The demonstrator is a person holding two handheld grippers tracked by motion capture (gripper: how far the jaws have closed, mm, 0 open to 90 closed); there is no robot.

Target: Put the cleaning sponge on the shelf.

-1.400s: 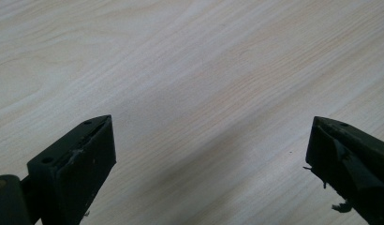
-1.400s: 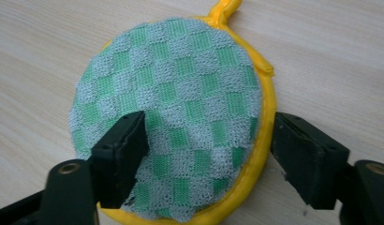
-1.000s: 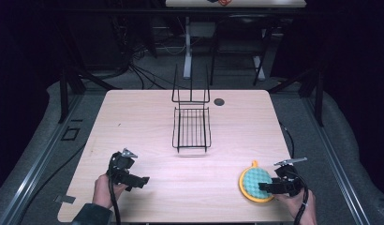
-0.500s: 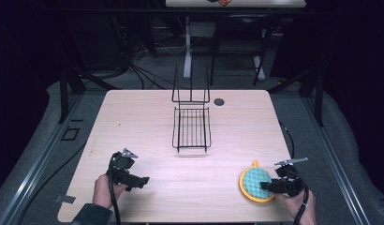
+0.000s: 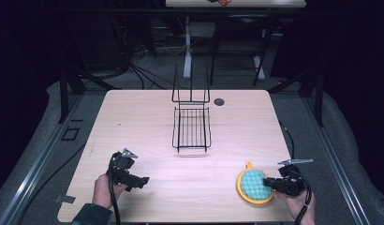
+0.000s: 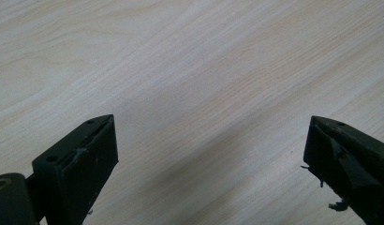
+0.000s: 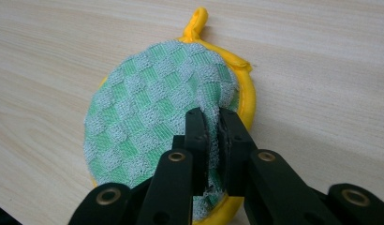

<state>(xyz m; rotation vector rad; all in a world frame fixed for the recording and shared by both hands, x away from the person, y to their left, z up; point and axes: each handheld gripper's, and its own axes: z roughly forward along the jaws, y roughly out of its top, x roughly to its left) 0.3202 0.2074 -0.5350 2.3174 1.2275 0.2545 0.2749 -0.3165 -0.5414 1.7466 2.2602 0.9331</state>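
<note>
Pale wood tabletop [image 5: 134, 122] stands in a dark room. Near its front right corner the right gripper [image 7: 213, 124] pinches a fold of green-checked cloth on a round yellow-rimmed pot holder [image 5: 254, 185] that lies flat. Near the front left corner the left gripper [image 5: 136, 180] has its jaws spread wide over bare wood. Toward the back edge sits a black wire rack [image 5: 191, 129]

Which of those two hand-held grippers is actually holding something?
The right hand-held gripper: its jaws pinch the green-and-yellow pot holder. The left hand-held gripper gapes open over bare table.
</note>
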